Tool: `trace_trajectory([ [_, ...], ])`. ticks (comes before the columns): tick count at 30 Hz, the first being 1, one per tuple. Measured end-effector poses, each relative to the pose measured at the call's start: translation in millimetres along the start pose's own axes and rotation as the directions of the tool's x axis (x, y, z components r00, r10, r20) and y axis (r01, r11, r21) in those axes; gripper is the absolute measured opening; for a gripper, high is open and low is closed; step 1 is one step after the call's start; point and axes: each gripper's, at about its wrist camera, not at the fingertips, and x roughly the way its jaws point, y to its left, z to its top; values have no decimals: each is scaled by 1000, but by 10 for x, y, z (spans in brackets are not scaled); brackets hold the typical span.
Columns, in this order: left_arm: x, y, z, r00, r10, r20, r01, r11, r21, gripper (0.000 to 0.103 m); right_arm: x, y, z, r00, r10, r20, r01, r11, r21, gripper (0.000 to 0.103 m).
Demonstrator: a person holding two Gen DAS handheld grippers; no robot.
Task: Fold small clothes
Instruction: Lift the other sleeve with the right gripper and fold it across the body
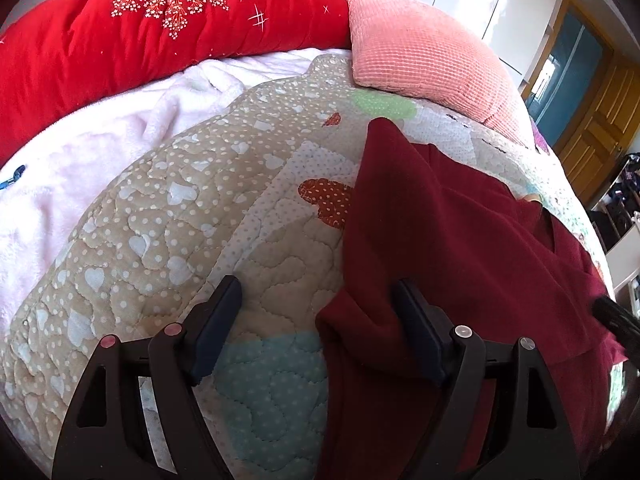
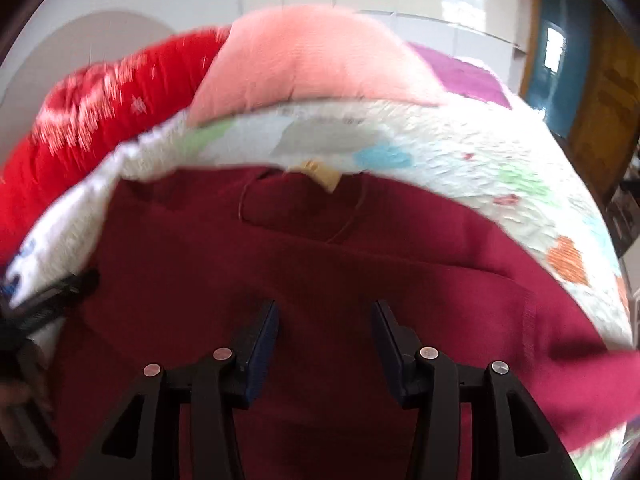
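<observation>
Maroon knit garment [image 1: 452, 240], a small soft top, lies spread on a quilted patchwork bedspread [image 1: 160, 208] printed with white hearts and dots on beige, with pale blue and red-orange patches. In the left wrist view it fills the right half of the frame, its left edge running up the quilt to a point near a pale green patch.

Left gripper [image 1: 316, 292]: jaws apart. Left finger sits over bare quilt; right finger sits on the garment. A bunched fold of the cloth's near left edge lies between the two, nearer the right finger. Nothing is pinched.

Right gripper [image 2: 324, 316]: jaws apart, both fingers over the maroon cloth, nothing clamped between them. This view is motion-blurred. A small yellowish tag [image 2: 320, 174] shows at the garment's far edge, by the neck opening. A stitched hem [image 2: 530, 328] runs along the right side of the cloth, and that side spills toward the frame's lower right edge. The black frame of the other gripper shows at the far left of this view, at the cloth's edge.

Surroundings, left wrist view: salmon-pink waffle-textured cushion [image 1: 424, 52] rests on the quilt's far side, well beyond the garment. Red padded comforter with white floral print [image 1: 152, 28] lies beside the cushion, touching it. Pale pink fleece blanket [image 1: 80, 168] sits between comforter and quilt. Wooden door [image 1: 600, 120] stands at far right.
</observation>
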Motion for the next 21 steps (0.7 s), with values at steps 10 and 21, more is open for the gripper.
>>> trace_trajectory([
  [10, -400, -308, 19, 998, 26, 57, -31, 995, 95, 79, -1012, -1617, -844, 979, -203, 17, 184, 917, 353, 51],
  [21, -485, -613, 53, 999, -4, 37, 0, 994, 105, 79, -1141, -3253, -1298, 989, -133, 64, 28, 595, 803, 68],
])
